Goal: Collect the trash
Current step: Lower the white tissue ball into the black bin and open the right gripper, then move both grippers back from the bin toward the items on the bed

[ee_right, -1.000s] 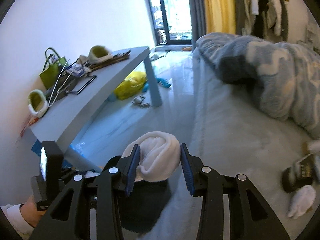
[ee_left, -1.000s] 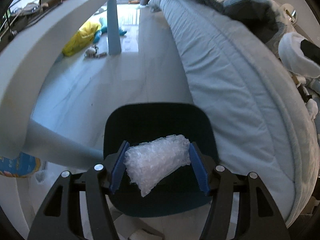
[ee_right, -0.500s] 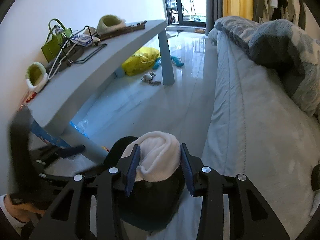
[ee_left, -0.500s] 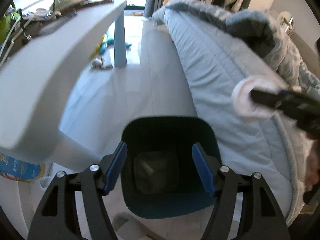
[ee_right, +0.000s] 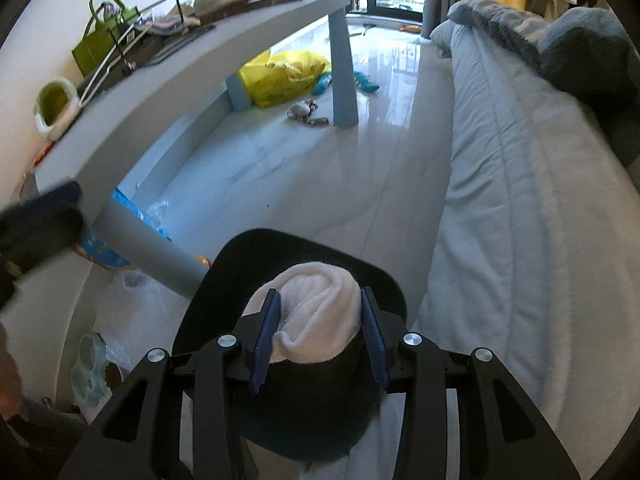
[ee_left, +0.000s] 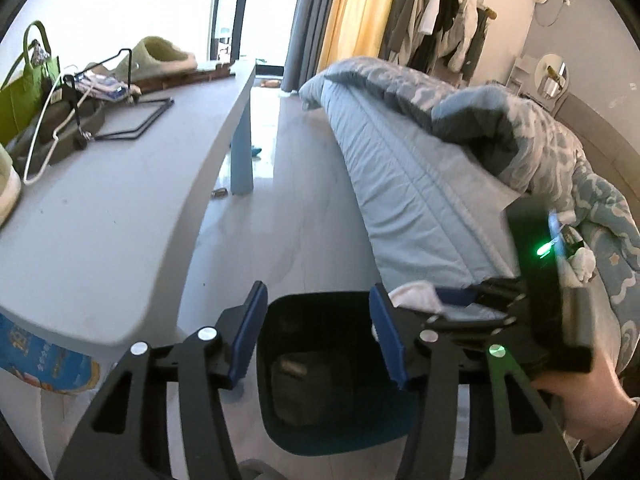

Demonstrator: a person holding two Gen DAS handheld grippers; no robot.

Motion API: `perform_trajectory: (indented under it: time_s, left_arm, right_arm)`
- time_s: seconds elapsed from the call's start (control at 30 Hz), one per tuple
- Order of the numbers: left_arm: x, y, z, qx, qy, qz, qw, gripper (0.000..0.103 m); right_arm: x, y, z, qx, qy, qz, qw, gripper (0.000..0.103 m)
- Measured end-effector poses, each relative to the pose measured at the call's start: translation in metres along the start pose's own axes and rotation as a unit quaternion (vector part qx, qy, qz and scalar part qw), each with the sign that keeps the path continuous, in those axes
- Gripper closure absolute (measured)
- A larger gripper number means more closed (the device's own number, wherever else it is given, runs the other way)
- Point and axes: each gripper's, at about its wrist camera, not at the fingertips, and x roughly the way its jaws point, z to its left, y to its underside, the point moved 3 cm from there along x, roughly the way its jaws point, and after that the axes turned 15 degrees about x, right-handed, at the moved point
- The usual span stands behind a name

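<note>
A dark teal trash bin (ee_left: 320, 444) stands on the floor between table and bed. My left gripper (ee_left: 318, 336) hangs above it; its jaws are closing and nothing is between the blue pads (ee_left: 248, 336). In the left wrist view my right gripper (ee_left: 448, 300) comes in from the right at the bin's rim, carrying a white rolled cloth (ee_left: 412, 294). In the right wrist view the right gripper (ee_right: 320, 332) is shut on that white rolled cloth (ee_right: 320, 312), directly over the bin (ee_right: 240, 264). What lies in the bin's dark bottom cannot be made out.
A long grey table (ee_left: 120, 200) runs along the left, carrying a green bag (ee_left: 24, 96), slippers and a wire hanger. The bed (ee_right: 520, 220) with a blue blanket fills the right. A yellow bag (ee_right: 284, 72) and small items lie on the floor under the table.
The bubble wrap left the left gripper's jaws and is gone from view; that gripper rose and tilted up. The right gripper sank with the white cloth to just over the bin.
</note>
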Motion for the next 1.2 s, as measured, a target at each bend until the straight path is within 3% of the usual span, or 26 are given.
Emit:
perform_trajectory:
  time_s: [0.1, 0.43, 0.53, 0.57, 0.7, 1.2]
  left_arm:
    - [-0.006, -0.004, 0.003, 0.002, -0.006, -0.009, 0.9999, 0.054]
    - [-0.032, -0.022, 0.003, -0.005, 0.002, -0.050, 0.9987, 0.056]
    - [-0.038, -0.028, -0.001, -0.001, 0.004, -0.061, 0.9981, 0.056]
    - [-0.040, -0.029, -0.002, -0.001, 0.004, -0.064, 0.9980, 0.056]
    - [-0.046, -0.036, -0.003, -0.006, 0.002, -0.074, 0.9973, 0.056]
    - [-0.064, -0.066, -0.018, -0.008, -0.012, -0.110, 0.9939, 0.056]
  right_arm:
    - [0.012, 0.004, 0.004, -0.004, 0.005, 0.013, 1.000, 0.062]
    - [0.048, 0.026, 0.009, -0.026, 0.028, 0.061, 0.997, 0.062]
    - [0.052, 0.034, 0.009, -0.037, 0.034, 0.075, 0.996, 0.059]
    - [0.052, 0.035, 0.008, -0.037, 0.035, 0.075, 0.996, 0.054]
    - [0.045, 0.035, 0.009, -0.044, 0.029, 0.070, 0.996, 0.048]
    - [-0.036, 0.013, 0.010, -0.046, -0.031, -0.013, 0.998, 0.048]
